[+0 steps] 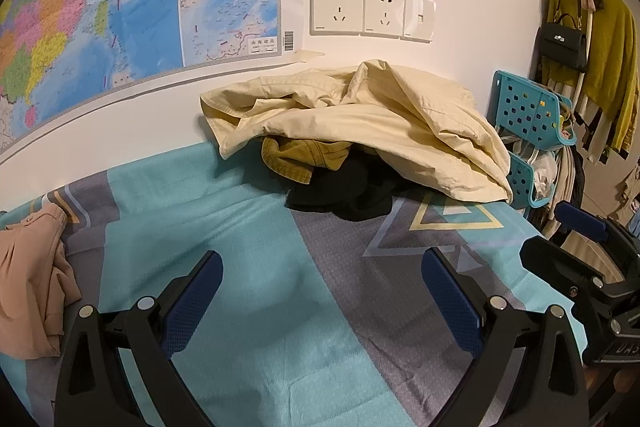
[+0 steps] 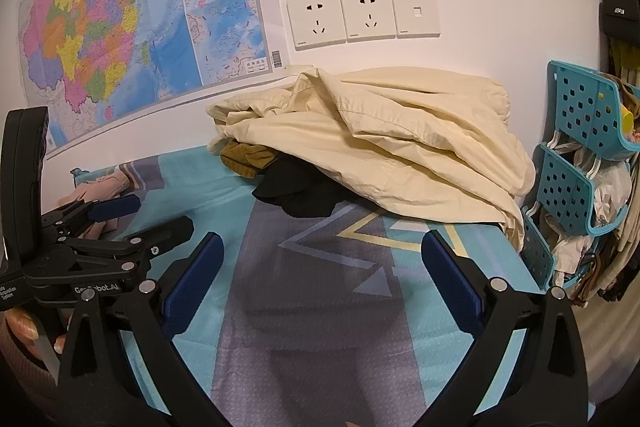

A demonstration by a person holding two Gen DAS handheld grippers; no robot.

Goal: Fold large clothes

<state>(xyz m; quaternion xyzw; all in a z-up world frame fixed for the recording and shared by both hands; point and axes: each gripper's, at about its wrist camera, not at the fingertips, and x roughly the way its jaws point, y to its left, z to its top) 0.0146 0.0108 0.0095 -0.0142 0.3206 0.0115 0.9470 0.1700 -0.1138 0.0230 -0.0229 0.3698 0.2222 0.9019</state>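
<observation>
A crumpled cream garment (image 1: 360, 119) lies heaped against the wall at the far side of the bed, over a mustard-brown garment (image 1: 296, 157) and a black one (image 1: 344, 193). The heap also shows in the right wrist view (image 2: 384, 151). A pink garment (image 1: 32, 279) lies at the left edge of the bed. My left gripper (image 1: 320, 291) is open and empty above the sheet, well short of the heap. My right gripper (image 2: 320, 275) is open and empty beside it, and also shows in the left wrist view (image 1: 568, 227).
The bed has a teal and grey patterned sheet (image 1: 248, 227). A map (image 1: 120, 7) and wall sockets (image 1: 372, 11) are on the wall behind. Teal plastic baskets (image 2: 576, 155) and hanging clothes with a black bag (image 1: 560, 47) stand at the right.
</observation>
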